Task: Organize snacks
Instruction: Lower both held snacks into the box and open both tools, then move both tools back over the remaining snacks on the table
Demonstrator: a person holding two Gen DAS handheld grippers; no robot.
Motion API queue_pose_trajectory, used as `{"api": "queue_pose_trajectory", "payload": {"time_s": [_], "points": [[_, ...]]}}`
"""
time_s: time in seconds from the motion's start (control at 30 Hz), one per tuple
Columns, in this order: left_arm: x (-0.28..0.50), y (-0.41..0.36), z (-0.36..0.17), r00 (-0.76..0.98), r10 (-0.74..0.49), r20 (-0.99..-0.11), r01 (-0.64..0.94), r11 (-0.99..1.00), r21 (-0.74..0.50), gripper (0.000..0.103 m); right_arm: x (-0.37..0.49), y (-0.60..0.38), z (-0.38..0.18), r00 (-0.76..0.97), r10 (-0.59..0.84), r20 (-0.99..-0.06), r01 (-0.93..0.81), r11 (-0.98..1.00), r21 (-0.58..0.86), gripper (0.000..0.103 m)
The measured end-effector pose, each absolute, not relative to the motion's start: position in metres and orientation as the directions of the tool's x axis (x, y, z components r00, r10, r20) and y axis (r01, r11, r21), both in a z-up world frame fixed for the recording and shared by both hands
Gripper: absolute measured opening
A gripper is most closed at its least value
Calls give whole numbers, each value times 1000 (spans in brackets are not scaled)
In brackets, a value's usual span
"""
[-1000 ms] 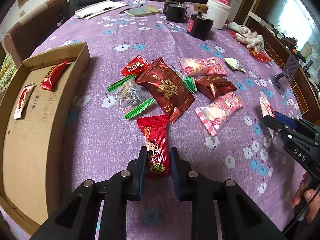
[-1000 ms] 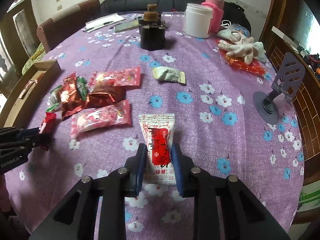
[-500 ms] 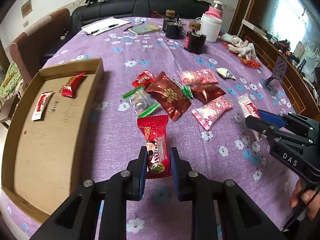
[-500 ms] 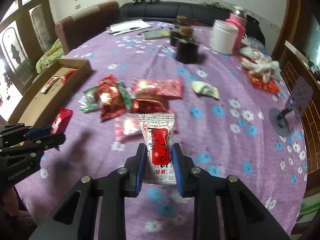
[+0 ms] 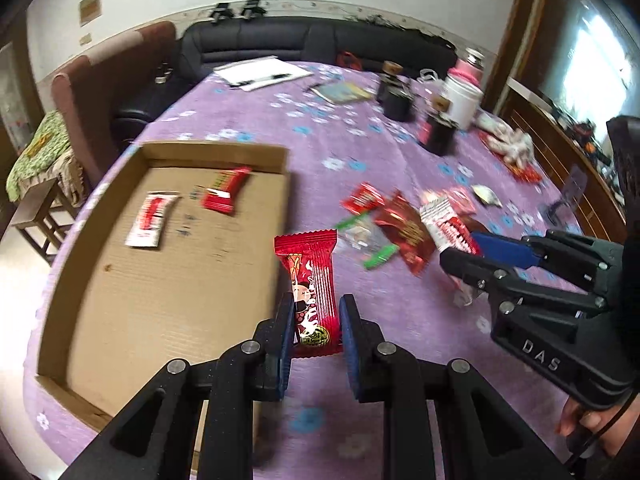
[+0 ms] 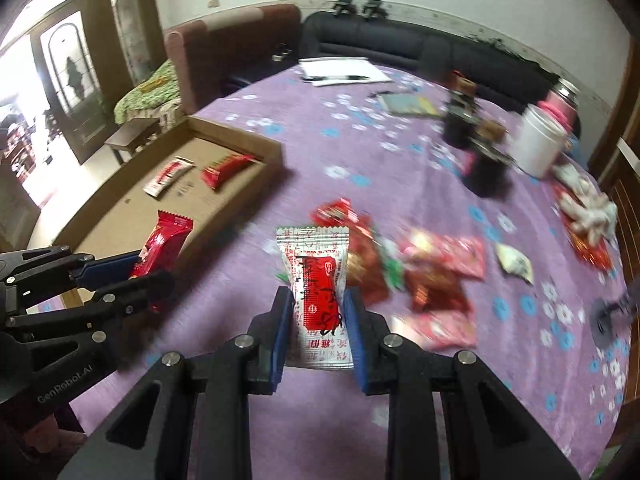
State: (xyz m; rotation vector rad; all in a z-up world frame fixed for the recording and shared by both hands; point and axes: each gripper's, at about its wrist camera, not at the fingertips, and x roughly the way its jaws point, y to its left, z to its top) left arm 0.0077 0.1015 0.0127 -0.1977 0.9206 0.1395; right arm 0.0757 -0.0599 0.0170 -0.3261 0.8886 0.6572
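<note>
Left hand-held gripper (image 5: 314,334) clamped on red snack (image 5: 310,284), right hand-held gripper (image 6: 318,330) on white packet (image 6: 318,276), both held above surface (image 5: 400,360) beside cardboard tray (image 5: 168,292); risked collision or slipping

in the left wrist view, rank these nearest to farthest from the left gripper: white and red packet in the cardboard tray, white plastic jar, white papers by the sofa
1. White and red packet, lying flat in the cardboard tray, left of the left gripper.
2. White plastic jar, far right, mid-table.
3. White papers, at the table's far edge by the black sofa.
</note>
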Motion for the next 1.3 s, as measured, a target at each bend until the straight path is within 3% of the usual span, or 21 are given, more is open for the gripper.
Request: {"api": "queue_pose_trajectory", "payload": {"time_s": [0.6,0.77,0.83,0.87,0.9,1.3], "points": [[19,248,-21,470,203,-859,-444,895,-31,24,90,104,-16,265,484,-834,-759,638,129,27],[23,254,-28,437,236,-868,-453,891,14,25,95,116,-27,247,478,-843,-754,641,143,31],[26,254,-30,421,253,-871,-457,889,38,34,99,118,-29,247,469,-848,-746,651,143,39],[26,254,-30,420,253,-872,-459,888,37,42,99,117,-29,244,473,-847,-745,651,148,39],[25,254,-29,426,258,-867,-464,885,35,43,99,115,-28,241,482,-842,-743,650,159,39],[23,226,-12,463,246,-852,-449,894,14,43,87,78,-8,269,523,-809,-728,660,185,40]]}}
